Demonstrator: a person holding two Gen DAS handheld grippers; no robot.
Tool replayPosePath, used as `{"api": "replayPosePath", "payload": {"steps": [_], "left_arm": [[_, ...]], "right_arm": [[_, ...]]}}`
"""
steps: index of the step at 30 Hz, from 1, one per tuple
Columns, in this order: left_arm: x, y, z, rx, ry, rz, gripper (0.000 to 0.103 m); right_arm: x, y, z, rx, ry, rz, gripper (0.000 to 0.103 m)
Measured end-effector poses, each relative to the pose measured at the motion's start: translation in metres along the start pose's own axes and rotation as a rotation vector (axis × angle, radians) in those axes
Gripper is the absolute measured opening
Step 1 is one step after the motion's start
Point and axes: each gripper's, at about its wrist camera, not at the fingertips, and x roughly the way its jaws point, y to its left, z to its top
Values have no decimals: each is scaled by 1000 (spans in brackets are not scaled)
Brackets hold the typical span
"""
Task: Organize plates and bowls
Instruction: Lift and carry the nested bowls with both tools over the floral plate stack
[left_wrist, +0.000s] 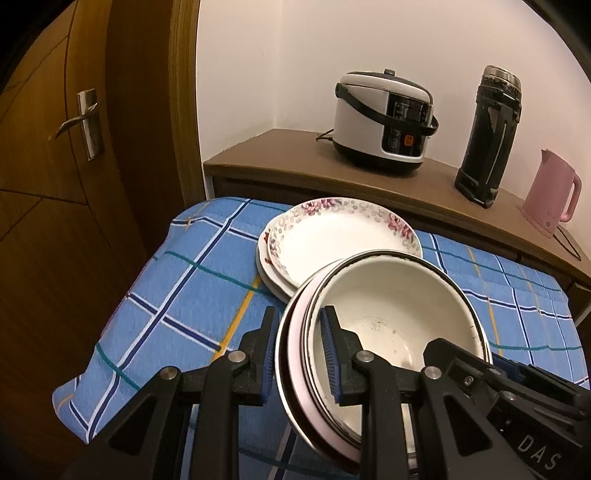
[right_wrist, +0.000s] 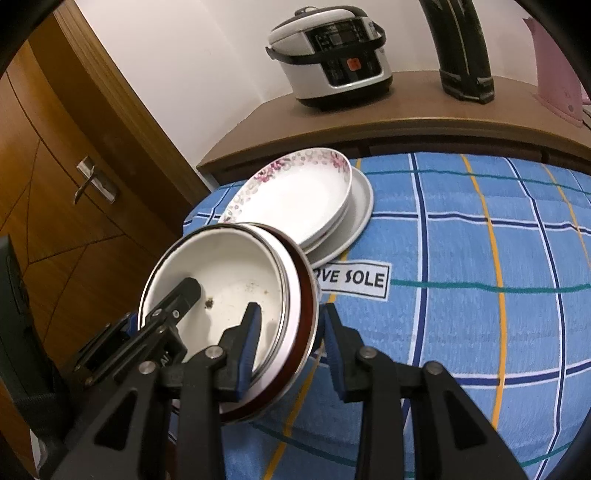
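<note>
Both claws straddle opposite rims of the nested bowl stack (left_wrist: 388, 332): left claw (left_wrist: 299, 354) and right claw (right_wrist: 288, 343) each have one finger inside and one outside, clamped on the rims; stack tilted above the blue checked cloth (left_wrist: 177, 295), beside the floral plate pile (left_wrist: 343, 236). Risk: uneven pull could slide the inner bowl free; a swing could clip the plates.

White wall (left_wrist: 295, 55), wooden door (left_wrist: 55, 184), brown sideboard (left_wrist: 280, 155) under warm light.

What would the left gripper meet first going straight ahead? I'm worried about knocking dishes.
Probably the floral plate, just beyond the bowl stack the left gripper straddles; depth is unclear.
</note>
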Motion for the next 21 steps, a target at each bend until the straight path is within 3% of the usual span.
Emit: {"api": "replayPosePath", "payload": {"steps": [21], "left_arm": [[8, -14, 48, 9, -67, -18, 26]], "right_arm": [[-6, 2, 45, 4, -86, -6, 34]]}}
